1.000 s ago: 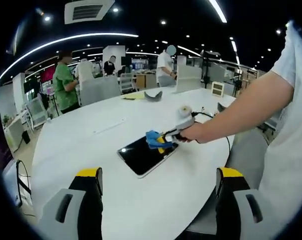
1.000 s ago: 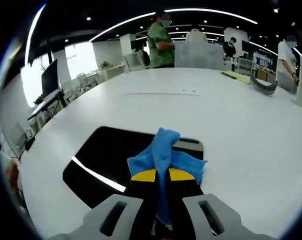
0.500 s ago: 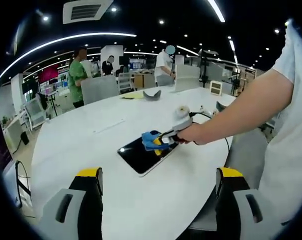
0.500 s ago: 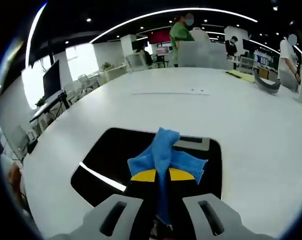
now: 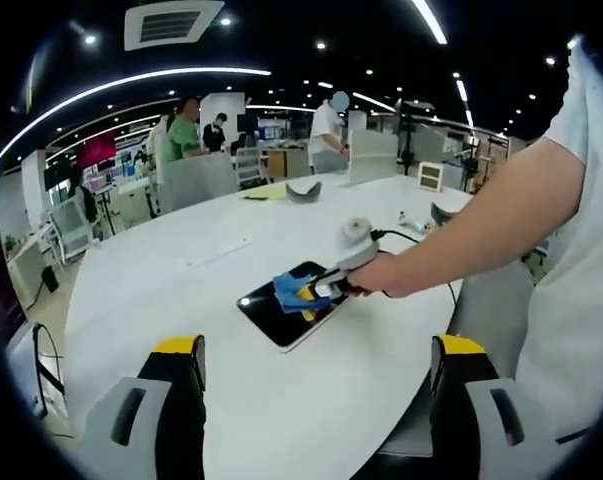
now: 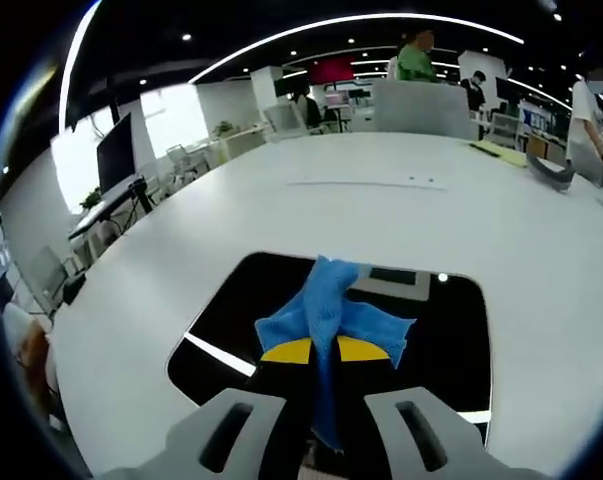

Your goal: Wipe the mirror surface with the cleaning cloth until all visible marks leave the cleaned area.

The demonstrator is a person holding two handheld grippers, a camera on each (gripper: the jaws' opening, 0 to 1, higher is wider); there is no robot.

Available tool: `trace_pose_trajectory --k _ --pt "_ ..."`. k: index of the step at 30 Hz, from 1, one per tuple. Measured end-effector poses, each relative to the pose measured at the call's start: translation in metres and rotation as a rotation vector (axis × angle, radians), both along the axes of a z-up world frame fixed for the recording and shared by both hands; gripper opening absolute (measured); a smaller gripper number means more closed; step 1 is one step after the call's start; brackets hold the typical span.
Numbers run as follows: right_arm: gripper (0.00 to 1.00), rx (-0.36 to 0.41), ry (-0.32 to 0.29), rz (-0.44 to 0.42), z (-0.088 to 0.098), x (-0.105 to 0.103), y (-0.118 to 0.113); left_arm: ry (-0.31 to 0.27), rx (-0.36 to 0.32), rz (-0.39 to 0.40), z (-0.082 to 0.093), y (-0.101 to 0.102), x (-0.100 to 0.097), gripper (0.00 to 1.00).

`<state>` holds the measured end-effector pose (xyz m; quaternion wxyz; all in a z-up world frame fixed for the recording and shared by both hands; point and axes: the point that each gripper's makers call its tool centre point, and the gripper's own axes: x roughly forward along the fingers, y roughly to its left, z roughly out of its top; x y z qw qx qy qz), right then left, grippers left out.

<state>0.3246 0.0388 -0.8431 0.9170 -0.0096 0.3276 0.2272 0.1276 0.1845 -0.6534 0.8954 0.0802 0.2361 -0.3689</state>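
A dark rectangular mirror [image 5: 273, 312] [image 6: 231, 310] lies flat on the round white table [image 5: 181, 290]. My right gripper [image 6: 326, 352] [image 5: 306, 296] is shut on a blue cleaning cloth [image 6: 326, 305] [image 5: 289, 289], and the cloth rests on the mirror's surface near its middle. A person's hand and bare forearm [image 5: 451, 240] hold that gripper, reaching in from the right in the left gripper view. My left gripper [image 5: 316, 365] hangs open above the table's near edge, well short of the mirror, with nothing between its yellow-tipped fingers [image 5: 181, 350].
A grey curved object [image 5: 305, 190] and a yellow sheet [image 5: 266, 192] lie at the table's far side. A cable [image 5: 401, 232] trails behind the right gripper. Chairs, desks and several people stand beyond the table. A monitor [image 6: 114, 150] stands at the left.
My right gripper has slid the blue cloth across the mirror, from its right edge toward its middle. The left gripper has stayed put. People in the background have walked.
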Motion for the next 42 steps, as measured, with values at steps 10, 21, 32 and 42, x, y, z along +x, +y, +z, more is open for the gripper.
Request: trace_pose_trajectory --k 10,21,32,42 --pt "0.02 0.014 0.005 0.024 0.000 -0.004 0.021 -0.002 -0.010 0.003 -0.002 0.005 0.001 0.94" --pt "0.02 0.013 0.004 0.095 0.001 -0.012 0.057 -0.004 -0.020 0.003 -0.002 0.009 0.005 0.94" --pt "0.02 0.027 0.007 0.119 0.000 -0.017 0.073 -0.003 -0.013 0.000 -0.005 0.014 0.002 0.94" --pt "0.02 0.023 -0.006 0.155 0.000 -0.026 0.087 -0.009 -0.021 0.002 -0.004 0.017 0.004 0.94"
